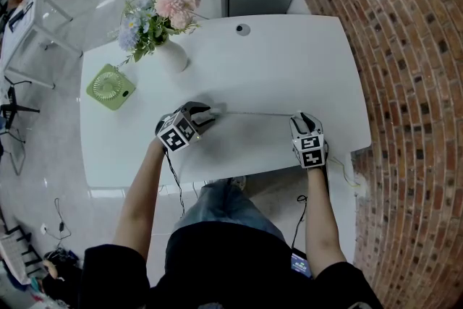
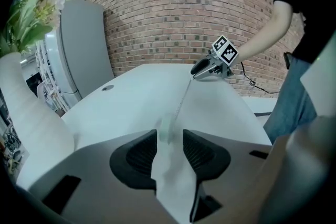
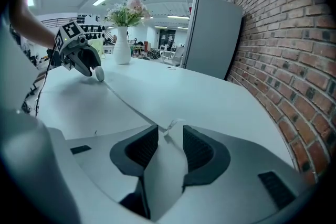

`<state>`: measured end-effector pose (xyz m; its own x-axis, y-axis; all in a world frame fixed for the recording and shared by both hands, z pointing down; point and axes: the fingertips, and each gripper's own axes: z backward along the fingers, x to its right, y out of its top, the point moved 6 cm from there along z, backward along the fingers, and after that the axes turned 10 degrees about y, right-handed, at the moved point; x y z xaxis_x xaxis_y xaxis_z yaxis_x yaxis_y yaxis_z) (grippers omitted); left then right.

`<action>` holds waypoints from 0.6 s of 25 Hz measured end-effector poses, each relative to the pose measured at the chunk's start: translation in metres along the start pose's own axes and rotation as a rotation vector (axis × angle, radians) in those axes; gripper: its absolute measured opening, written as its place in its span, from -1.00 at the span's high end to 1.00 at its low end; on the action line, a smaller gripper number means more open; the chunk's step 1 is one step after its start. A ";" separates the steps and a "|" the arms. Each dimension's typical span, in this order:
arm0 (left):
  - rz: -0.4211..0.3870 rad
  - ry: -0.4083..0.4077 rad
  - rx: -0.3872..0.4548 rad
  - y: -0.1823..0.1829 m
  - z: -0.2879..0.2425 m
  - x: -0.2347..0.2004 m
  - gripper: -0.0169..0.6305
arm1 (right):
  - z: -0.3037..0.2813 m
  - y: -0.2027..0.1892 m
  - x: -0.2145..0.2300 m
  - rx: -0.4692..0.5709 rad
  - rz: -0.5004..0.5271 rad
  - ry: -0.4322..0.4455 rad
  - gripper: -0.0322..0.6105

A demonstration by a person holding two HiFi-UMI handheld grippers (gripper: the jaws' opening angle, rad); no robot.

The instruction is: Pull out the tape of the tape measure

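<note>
While the tape lies stretched on the table, left gripper and right gripper stand spread.

Reaches forward with both bare forearms, left forearm angled inward, right forearm nearly straight ahead. Grips the left gripper pointing down and across toward the right side, marker cube facing up. Holds its jaws parted, dark ribbed pads with a clear gap between them. Carries the right gripper well apart from the left, nose tipped downward and away from the body, marker cube just ahead of the wrist. Shows its jaws spread wide too, pads not meeting
</note>
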<state>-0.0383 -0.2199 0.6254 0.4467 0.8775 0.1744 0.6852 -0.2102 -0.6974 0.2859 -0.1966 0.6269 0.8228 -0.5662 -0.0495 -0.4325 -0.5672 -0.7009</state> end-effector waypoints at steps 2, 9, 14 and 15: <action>0.014 0.006 0.006 0.000 0.001 0.000 0.38 | 0.001 0.000 0.000 0.004 -0.011 0.003 0.49; 0.026 0.012 0.013 0.001 0.001 0.000 0.32 | 0.004 -0.001 0.001 0.014 -0.022 0.001 0.48; 0.027 0.016 0.020 0.003 0.002 0.001 0.32 | 0.006 -0.003 0.000 0.017 -0.026 0.001 0.48; 0.029 0.018 0.021 0.003 0.002 0.000 0.32 | 0.006 -0.003 0.000 0.018 -0.027 0.001 0.48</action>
<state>-0.0373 -0.2192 0.6218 0.4766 0.8633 0.1659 0.6597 -0.2265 -0.7166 0.2897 -0.1912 0.6247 0.8338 -0.5514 -0.0294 -0.4033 -0.5718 -0.7144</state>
